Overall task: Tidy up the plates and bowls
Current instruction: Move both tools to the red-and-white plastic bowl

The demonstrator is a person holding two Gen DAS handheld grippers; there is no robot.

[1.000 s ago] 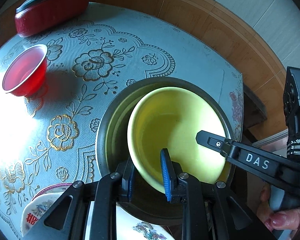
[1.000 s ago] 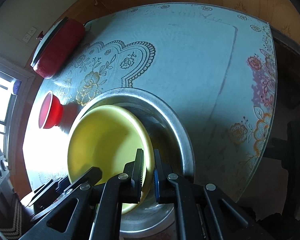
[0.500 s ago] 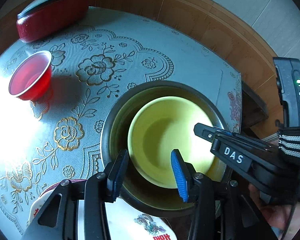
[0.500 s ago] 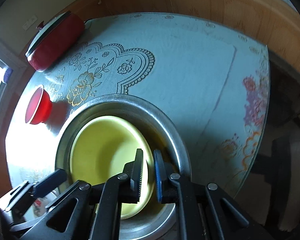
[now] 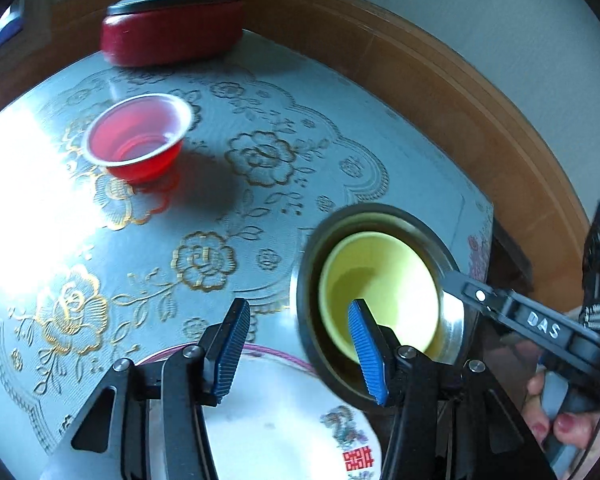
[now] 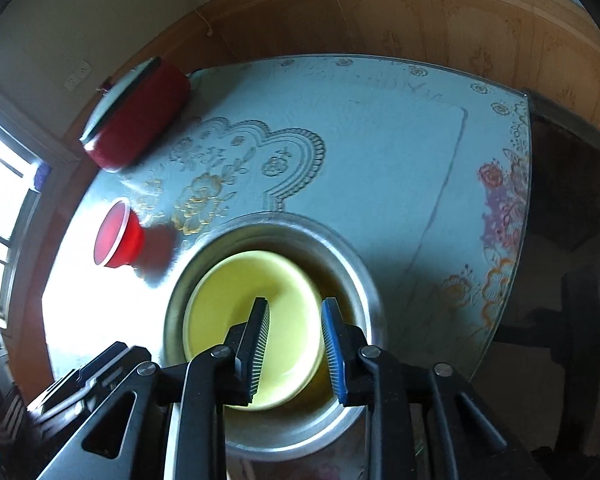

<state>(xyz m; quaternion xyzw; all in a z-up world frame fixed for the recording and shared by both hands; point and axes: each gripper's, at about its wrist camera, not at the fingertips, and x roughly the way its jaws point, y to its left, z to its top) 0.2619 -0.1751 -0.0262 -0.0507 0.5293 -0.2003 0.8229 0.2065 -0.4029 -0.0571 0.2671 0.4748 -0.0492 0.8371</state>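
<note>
While the pale yellow glazed bowl (image 6: 256, 320) sits nested in the round steel basin (image 6: 364, 280), both the left gripper (image 5: 300, 344) and right gripper (image 6: 294, 344) hang wide, empty; it looks stiff, slick and probably breakable, so we'd pinch its rim.

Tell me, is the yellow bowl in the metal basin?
In. The yellow bowl sits inside the metal basin, ringed by its rim.
</note>
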